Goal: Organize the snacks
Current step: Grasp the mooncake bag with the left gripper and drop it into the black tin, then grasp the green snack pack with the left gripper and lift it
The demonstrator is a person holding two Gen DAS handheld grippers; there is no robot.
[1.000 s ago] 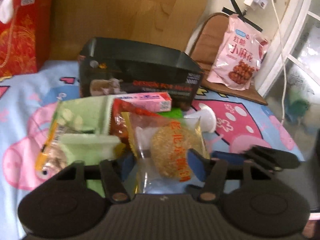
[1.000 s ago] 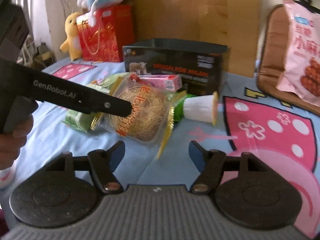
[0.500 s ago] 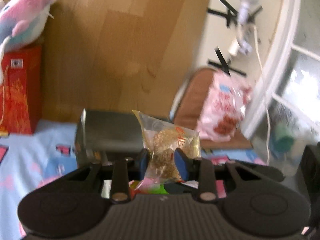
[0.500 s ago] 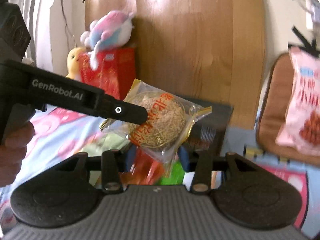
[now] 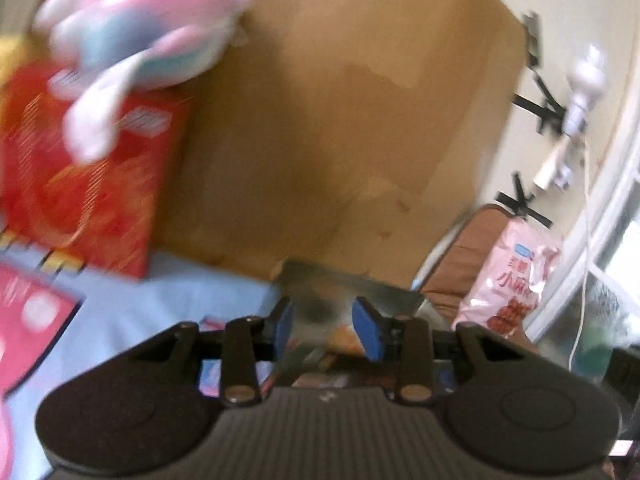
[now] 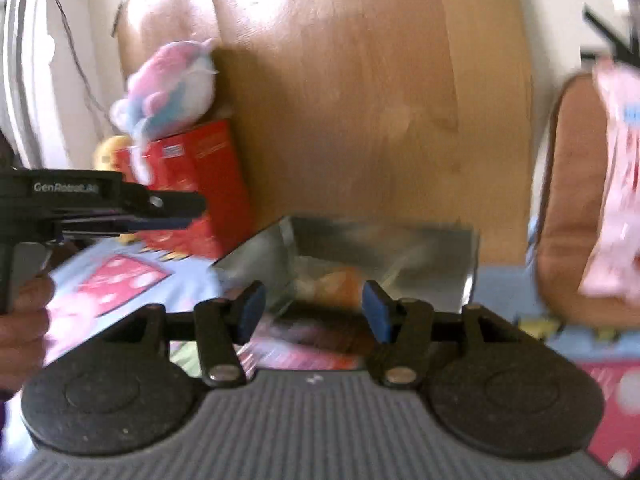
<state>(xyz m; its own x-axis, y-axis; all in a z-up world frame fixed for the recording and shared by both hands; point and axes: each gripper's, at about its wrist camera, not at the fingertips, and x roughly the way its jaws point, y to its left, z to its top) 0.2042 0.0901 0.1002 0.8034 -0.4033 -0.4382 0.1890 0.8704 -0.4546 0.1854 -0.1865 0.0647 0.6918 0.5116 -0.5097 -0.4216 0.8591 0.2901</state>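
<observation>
Both the left gripper [image 5: 325, 326] and right gripper [image 6: 314, 312], jaws just reopened, stand parted and empty at lower centre, the blurred snack packet [image 6: 334, 286] lying inside the black box [image 6: 432, 250] beyond.

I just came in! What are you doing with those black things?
A person is tidying snacks with a tool in each hand. Both the left tool and the right tool hover at the open box, jaws just opening, nothing between them. A blurry orange packet seems to lie inside the box.
</observation>
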